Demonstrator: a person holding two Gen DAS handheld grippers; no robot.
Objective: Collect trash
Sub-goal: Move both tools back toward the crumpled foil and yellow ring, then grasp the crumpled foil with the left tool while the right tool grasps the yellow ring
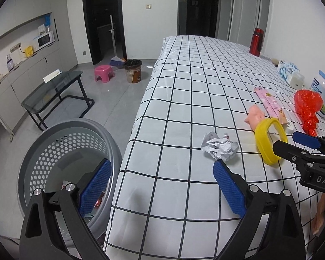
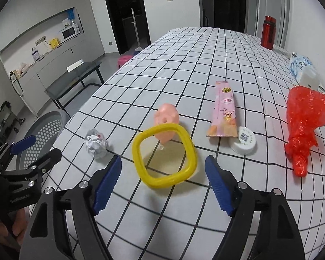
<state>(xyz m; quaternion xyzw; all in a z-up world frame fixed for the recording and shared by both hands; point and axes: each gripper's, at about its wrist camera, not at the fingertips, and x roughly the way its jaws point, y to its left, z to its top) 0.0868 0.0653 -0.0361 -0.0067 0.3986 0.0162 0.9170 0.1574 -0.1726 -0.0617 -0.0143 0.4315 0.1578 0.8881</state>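
Both grippers' jaws wide apart, nothing held: right gripper (image 2: 163,166) lines up on the yellow ring (image 2: 163,155); next, close in, then bin (image 1: 60,149).

- The left gripper (image 1: 160,186) is built of matte black plastic arms that fork into two fingers, each faced with a blue pad (image 1: 229,189) textured in a fine mesh.
- Round silver bolts (image 1: 70,186) sit at its finger joints.
- The right gripper (image 2: 163,184) has the same black frame; its blue pads (image 2: 107,185) show ribbed, saw-toothed edges.
- Silver pivot bolts (image 2: 83,184) mark its joints, and triangular cut-outs pierce the black arms.
- White letters "DAS" (image 1: 324,181) are printed on the right gripper's body.
- Bare skin of a hand (image 2: 18,225) shows behind the left gripper's handle.
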